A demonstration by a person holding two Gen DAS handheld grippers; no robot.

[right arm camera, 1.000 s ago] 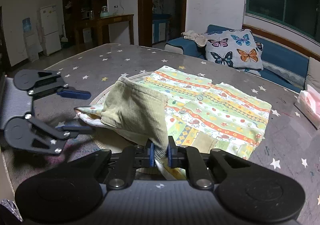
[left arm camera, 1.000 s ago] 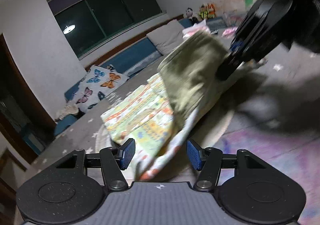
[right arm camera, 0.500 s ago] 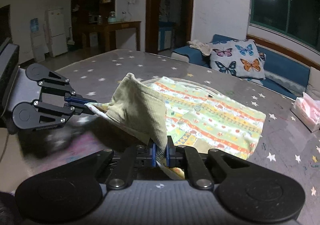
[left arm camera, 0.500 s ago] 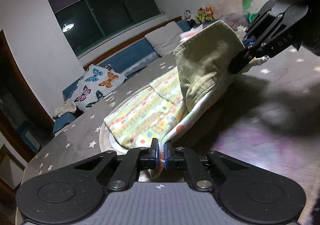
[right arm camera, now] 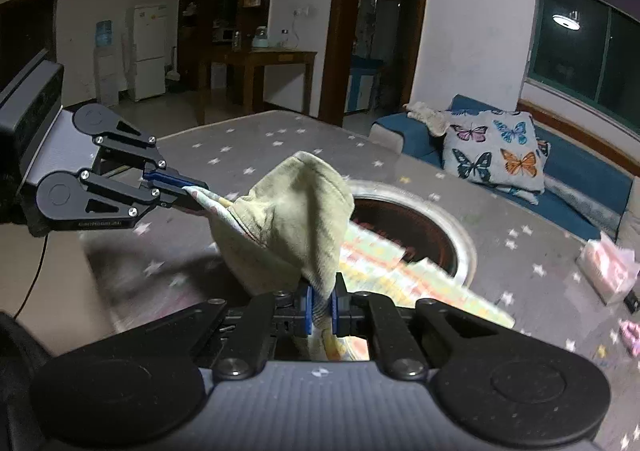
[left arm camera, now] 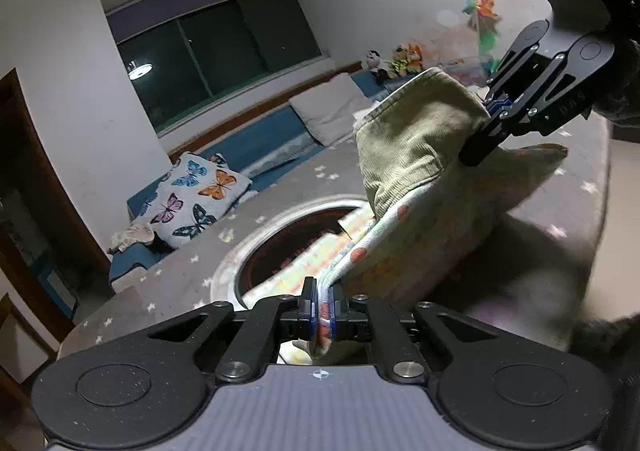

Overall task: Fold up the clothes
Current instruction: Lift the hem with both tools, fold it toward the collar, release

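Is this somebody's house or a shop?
Most likely a home's living room. There's a butterfly pillow on a blue window bench, stuffed toys in the corner, and a fridge in the room behind.

We see a night-dark window [left arm camera: 216,47] set in a white wall [left arm camera: 60,51], reflecting a ceiling lamp. Below it runs a blue bench sofa [right arm camera: 568,187] with a butterfly cushion [right arm camera: 494,151]. Farther off stand a wooden table [right arm camera: 260,63] and a white fridge [right arm camera: 149,51].

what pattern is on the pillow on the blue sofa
Colourful butterflies on white pillow; clearest in the right wrist view.
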